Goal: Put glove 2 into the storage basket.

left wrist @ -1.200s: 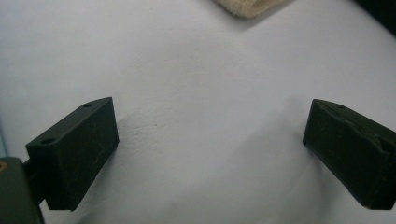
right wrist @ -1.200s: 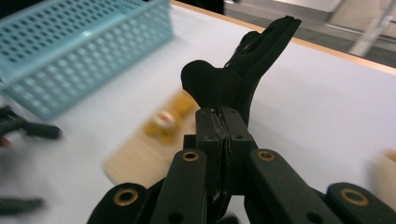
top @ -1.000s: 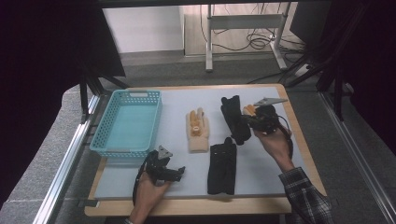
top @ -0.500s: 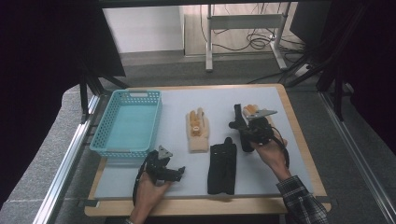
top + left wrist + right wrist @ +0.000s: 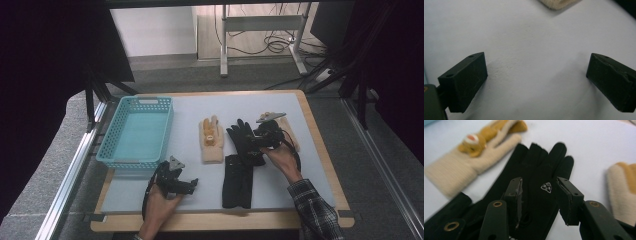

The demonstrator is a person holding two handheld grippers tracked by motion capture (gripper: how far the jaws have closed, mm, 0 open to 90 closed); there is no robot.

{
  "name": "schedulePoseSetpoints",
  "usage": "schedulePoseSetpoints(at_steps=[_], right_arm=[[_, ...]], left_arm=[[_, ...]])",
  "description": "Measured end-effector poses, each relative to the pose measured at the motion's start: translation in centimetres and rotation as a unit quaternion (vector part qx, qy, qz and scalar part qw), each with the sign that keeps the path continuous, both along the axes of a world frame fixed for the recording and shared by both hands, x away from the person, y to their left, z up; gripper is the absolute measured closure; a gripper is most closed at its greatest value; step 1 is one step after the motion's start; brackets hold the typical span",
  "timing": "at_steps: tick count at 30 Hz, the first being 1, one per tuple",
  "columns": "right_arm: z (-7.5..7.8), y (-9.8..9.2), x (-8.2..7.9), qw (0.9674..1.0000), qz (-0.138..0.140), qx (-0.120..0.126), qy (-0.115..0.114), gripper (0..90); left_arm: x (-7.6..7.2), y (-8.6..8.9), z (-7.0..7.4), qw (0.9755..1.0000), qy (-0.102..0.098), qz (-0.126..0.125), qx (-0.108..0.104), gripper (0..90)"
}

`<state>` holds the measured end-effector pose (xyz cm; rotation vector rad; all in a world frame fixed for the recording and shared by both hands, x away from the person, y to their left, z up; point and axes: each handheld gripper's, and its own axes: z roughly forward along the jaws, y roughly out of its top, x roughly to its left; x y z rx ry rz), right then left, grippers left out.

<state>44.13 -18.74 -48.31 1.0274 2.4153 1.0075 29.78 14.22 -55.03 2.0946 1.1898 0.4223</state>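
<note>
Hovering low over the black glove [image 5: 536, 185] that lies flat on the surface [image 5: 320, 165] between the two cream gloves, the right claw [image 5: 539, 195] has just been opening its jaws, which now stand apart on either side of the glove's back without pressing it, so the step looks like setting this glove down beside the second black glove [image 5: 237, 182]. The left claw [image 5: 536, 75] rests near the front edge with jaws wide apart and nothing between them. Next, the right hand likely needs to lift clear, then go for a cream glove [image 5: 211, 140], perhaps for the blue basket [image 5: 112, 155].
</note>
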Motion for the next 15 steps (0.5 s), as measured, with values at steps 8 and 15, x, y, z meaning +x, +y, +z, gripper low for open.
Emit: schedulePoseSetpoints(at_steps=[8,15], right_arm=[[-3.4,0.7,1.7,0.9991,0.023,0.009,0.033,62.5],[-3.1,1.2,1.2,0.9989,0.027,-0.006,0.039,87.7]], left_arm=[[0.0,0.0,0.0,1.0,0.0,0.0,0.0,3.4],[0.0,0.0,0.0,1.0,0.0,0.0,0.0,3.5]])
